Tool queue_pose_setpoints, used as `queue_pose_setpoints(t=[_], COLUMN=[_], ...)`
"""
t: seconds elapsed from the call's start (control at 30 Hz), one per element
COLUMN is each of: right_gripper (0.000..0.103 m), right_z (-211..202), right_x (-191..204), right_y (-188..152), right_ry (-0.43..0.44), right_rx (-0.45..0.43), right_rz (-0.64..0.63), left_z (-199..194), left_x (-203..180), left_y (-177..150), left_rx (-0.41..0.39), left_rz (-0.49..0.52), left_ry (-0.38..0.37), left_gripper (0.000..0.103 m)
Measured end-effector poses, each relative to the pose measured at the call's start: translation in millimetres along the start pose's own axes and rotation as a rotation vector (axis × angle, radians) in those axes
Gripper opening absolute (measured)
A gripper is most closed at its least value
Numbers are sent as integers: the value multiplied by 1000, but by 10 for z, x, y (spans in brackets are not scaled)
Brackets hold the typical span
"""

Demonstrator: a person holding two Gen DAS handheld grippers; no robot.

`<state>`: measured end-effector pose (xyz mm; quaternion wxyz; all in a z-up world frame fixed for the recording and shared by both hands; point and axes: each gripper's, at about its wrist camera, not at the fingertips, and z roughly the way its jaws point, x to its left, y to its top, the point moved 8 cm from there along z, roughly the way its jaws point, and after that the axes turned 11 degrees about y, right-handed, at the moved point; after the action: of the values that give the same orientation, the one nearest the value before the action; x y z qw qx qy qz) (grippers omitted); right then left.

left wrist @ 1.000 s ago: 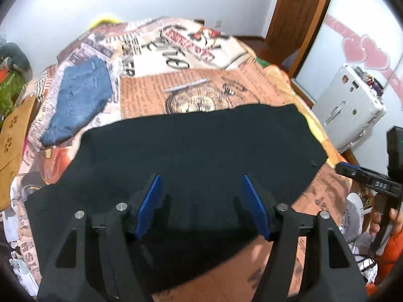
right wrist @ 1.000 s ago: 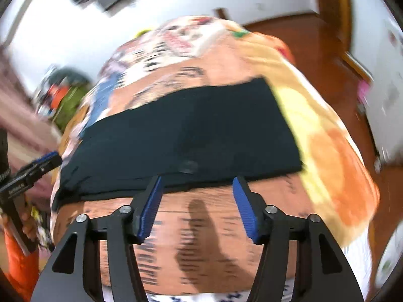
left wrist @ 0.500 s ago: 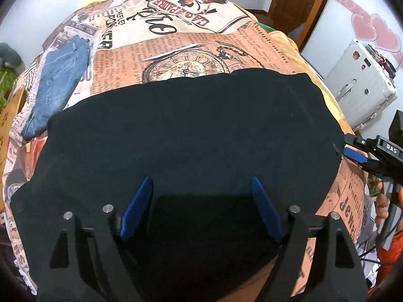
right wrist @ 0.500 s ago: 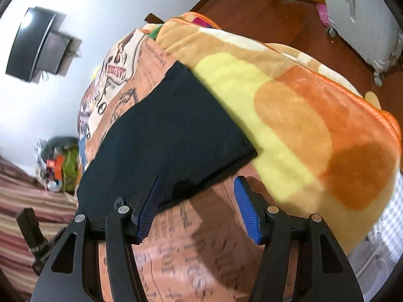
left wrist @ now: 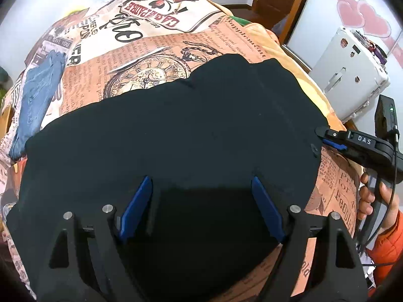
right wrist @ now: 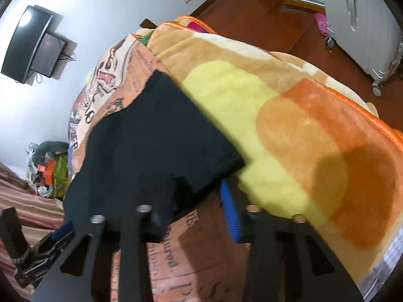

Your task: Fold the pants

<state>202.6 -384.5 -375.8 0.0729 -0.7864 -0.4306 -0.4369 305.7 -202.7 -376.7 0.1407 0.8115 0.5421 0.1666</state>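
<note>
Black pants (left wrist: pixel 181 136) lie spread flat across the bed. My left gripper (left wrist: pixel 201 201) is open, its blue pads just above the pants' near edge with black cloth between the jaws. In the right wrist view the pants (right wrist: pixel 151 141) reach down to my right gripper (right wrist: pixel 199 209), which is open at their right corner; the left finger is half covered by the cloth edge. The right gripper also shows in the left wrist view (left wrist: pixel 330 139) at the pants' right edge.
The bed has a newspaper-print cover (left wrist: pixel 151 37) and an orange and yellow blanket (right wrist: pixel 302 130). Folded blue jeans (left wrist: pixel 37 95) lie at the bed's far left. A white suitcase (left wrist: pixel 350 75) stands on the wooden floor (right wrist: pixel 264 20) to the right.
My left gripper has come lower and closer over the pants. My right gripper has swung to the pants' right corner and moved in until the cloth edge lies at its fingers.
</note>
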Motion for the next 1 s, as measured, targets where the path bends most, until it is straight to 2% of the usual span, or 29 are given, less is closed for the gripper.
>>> queue_pose_setpoints(t=[0.07,0.23,0.27,0.33,0.43,0.57,0.67,0.9,0.93,1.0], right_gripper=[15,12,16,17,31,42,45,45,43,27], right_z=[-1,-51,-58,-77,-167,-155,-35,214,216,207], right_x=[-14,89,116,108,93,115,132,135,146,195], right_y=[25,16,-5,-67,-151,-175,-115,81,96,119], right_ry=[7,-11,-12,-26,19,6,-15,-85,-100,-108], right_rx=[-1,7,18,49,42,41,42,25,23,15], right_rz=[2,-15,-9,33,95,80,64,7,-12,-54], left_z=[1,-16,-20,-21,-27,-29,-34,-40,-43,-52], left_x=[9,11,11,9,11,14,16,21,24,28], left_y=[-7,-22,-25,-26,-31,-34,-36,-36,-39,-36], left_rx=[1,-6,-8,-10,-14,-17,-20,-29,-30,-32], left_rz=[-7,-7,-8,-8,-9,-12,-15,-23,-23,-27], left_ry=[-8,-5,-5,-5,-4,-8,-14,-25,-26,-31], left_gripper=[81,81,81,81,81,81,81,81,81,81])
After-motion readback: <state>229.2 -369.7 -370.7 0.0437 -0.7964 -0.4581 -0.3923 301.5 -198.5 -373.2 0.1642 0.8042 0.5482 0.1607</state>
